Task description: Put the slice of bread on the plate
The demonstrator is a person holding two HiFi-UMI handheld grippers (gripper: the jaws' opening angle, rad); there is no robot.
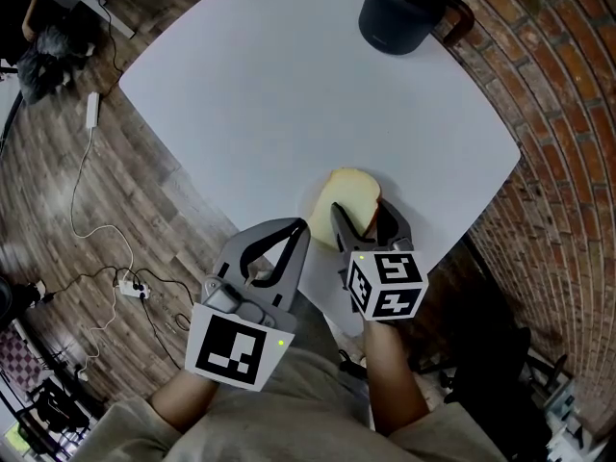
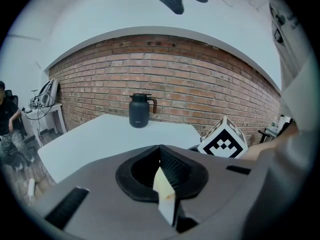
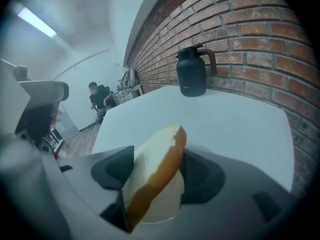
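One pale, brown-crusted slice of bread (image 1: 351, 200). One dark, handled metal jug (image 1: 399, 10), standing far across one white square table (image 1: 289, 94). Two grey hand-held grippers. One brick wall (image 2: 200, 69) behind the table, one wooden plank floor (image 1: 58, 191), one white power strip (image 1: 130, 287) lying on it among cables. One seated person (image 3: 100, 96) well off in the background.

Slice near the table's front edge, well apart from the jug. Sits right between the two jaws of the right gripper (image 1: 362, 212), tipped up on edge, brown crust edge toward the camera in the right gripper view. Leans slantwise across the gap: low end by the pad at that view's left, high end by the pad at its right. Jaws spread wide, far wider than the slice's thickness, with no squeeze on it. Resting on the table or lifted off it: cannot tell. Under the slice, a cream rounded patch (image 3: 170, 204); cannot tell what.

Just beside, at the table's edge, the left gripper (image 1: 300, 229), apart from the slice. Jaws together at the tips. Lower in their gap, one small pale wedge (image 2: 165, 196); nature unclear.
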